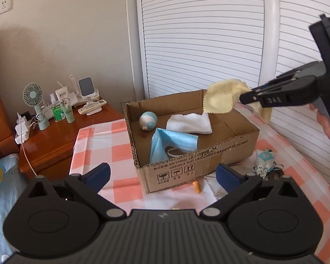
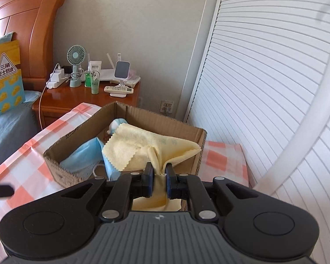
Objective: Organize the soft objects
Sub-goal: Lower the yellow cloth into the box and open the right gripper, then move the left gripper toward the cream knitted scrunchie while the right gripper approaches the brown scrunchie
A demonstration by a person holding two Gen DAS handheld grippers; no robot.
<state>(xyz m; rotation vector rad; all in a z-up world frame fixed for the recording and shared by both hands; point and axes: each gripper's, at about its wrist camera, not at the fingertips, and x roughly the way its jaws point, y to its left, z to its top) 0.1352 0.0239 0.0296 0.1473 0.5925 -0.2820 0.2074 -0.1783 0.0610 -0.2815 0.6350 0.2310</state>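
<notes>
Our right gripper (image 2: 159, 173) has its jaws pinched nearly together on a bunched fold of the yellow cloth (image 2: 140, 147), which we hold in the air above the right end of the cardboard box (image 1: 200, 165); the loose part drapes forward over the box's open top and a tail hangs down behind the fingers. Our left gripper (image 1: 162, 176) is spread wide with nothing in it, hovering in front of the box's near wall, above the checked tablecloth (image 1: 94, 154).

We judge the cloth to be very light and wholly limp: it folds under its own weight, so it will fall wherever we let go, and a pinch anywhere on its bunched middle or edge is enough. It looks slightly fuzzy, not slippery, and nothing about it is fragile.

Already inside the box lie a blue face mask (image 1: 171, 143) near the front wall, a white folded cloth (image 1: 189, 123) toward the back, and a small blue-and-white plush toy (image 1: 148, 120) in the far left corner. On the tablecloth by the box's near right corner sit a crumpled patterned packet (image 1: 264, 160) and a small orange piece (image 1: 197, 186)
</notes>
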